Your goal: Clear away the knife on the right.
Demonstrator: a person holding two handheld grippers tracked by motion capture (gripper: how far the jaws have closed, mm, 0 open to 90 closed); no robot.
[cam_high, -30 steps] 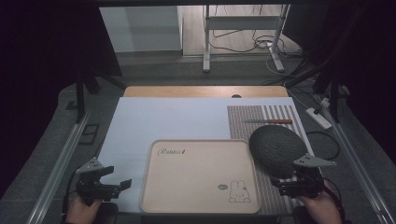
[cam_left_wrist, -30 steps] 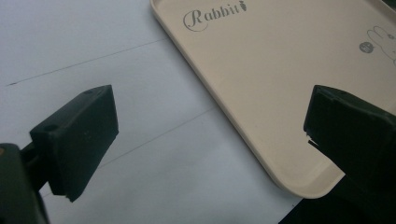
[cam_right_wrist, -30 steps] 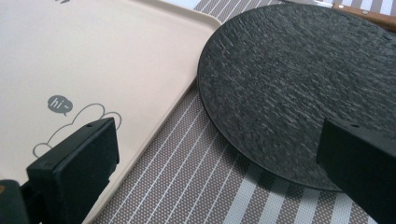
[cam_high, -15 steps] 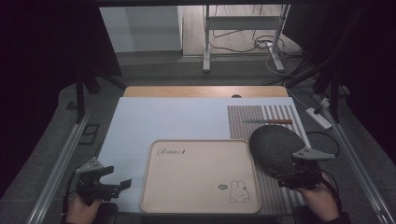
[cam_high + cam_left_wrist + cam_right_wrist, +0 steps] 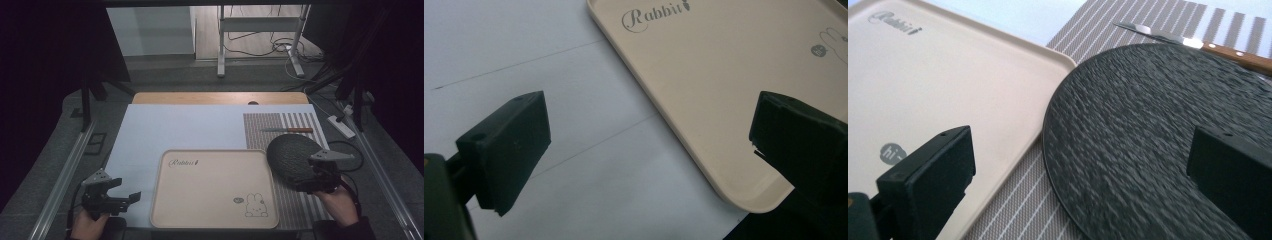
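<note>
While the tabletop [image 5: 180, 127] carries a beige tray [image 5: 215, 187] near its front edge, a striped mat [image 5: 295, 125] lies along its right side. On that mat a dark round plate [image 5: 290, 157] sits just beside the tray's right rim. Right tongs [image 5: 312, 181] hang over the plate's near edge, jaws wide apart and empty. Left tongs [image 5: 131, 197], equally wide and empty, sit by the tray's front left corner. A knife [image 5: 287, 130] lies beyond the plate.

Plate [image 5: 292, 159] on striped mat [image 5: 285, 127], right of tray [image 5: 215, 187] (knife [image 5: 289, 130] behind).
</note>
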